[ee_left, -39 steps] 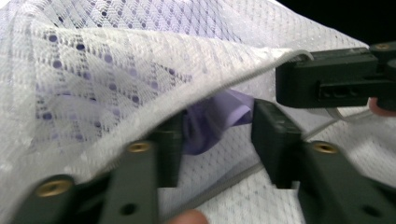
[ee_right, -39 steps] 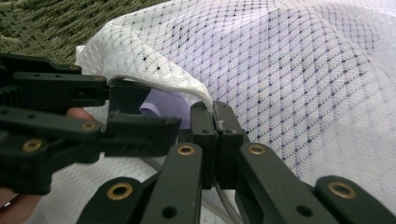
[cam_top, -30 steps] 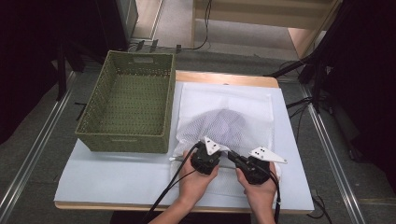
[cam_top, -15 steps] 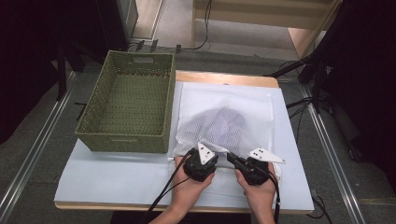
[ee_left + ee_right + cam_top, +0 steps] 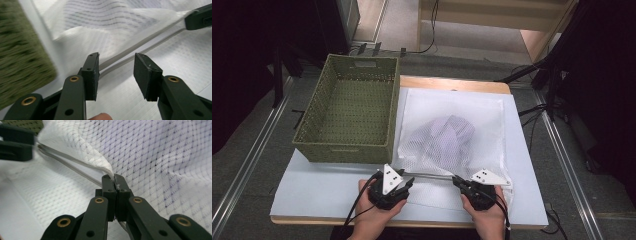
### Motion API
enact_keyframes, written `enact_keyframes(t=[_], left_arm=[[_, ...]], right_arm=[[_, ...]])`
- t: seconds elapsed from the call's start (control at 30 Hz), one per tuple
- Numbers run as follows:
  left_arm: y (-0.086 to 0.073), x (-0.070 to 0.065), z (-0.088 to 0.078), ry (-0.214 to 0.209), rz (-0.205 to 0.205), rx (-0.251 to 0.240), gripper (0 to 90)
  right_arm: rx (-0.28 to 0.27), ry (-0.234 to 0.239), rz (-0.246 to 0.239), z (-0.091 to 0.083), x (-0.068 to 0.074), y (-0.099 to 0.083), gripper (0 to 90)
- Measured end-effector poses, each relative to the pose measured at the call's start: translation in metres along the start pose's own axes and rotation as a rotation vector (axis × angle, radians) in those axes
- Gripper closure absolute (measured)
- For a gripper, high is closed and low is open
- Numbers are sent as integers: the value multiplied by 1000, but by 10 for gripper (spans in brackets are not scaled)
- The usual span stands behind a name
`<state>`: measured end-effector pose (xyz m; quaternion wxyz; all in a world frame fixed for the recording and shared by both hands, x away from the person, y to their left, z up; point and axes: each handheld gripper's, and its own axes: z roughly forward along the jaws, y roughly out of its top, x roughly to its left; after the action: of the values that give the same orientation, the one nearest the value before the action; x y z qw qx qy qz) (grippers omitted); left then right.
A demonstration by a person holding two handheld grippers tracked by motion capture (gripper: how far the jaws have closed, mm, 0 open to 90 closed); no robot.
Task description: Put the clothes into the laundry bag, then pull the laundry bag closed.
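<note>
White mesh laundry bag [image 5: 452, 130] lies flat on the table [image 5: 312, 185], just right of the green woven basket [image 5: 347, 117], with a striped lilac garment [image 5: 447, 135] bunched inside it. Along the bag's near edge runs the open zipper [image 5: 432, 175] — stretched between the two tools. The right gripper [image 5: 114, 178] is clamped tight on the bag's edge at the zipper's end. The left gripper [image 5: 116, 72] has just been opening — its pads stand apart, the zipper line passing behind them untouched.
</note>
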<state>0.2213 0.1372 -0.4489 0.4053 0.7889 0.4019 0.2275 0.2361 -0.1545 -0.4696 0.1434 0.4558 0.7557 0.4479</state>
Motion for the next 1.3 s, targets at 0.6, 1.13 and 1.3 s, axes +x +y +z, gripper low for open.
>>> enact_keyframes(t=[0.6, 1.13, 1.3], left_arm=[[-27, 59, -28, -39, -145, 0, 591], [-26, 65, -29, -104, -143, 27, 894], [-29, 71, -25, -78, -169, 56, 852]], right_arm=[[-68, -73, 50, -6, 2, 1, 441], [-86, 33, -69, 11, 63, 16, 492], [-66, 90, -84, 26, 76, 21, 569]])
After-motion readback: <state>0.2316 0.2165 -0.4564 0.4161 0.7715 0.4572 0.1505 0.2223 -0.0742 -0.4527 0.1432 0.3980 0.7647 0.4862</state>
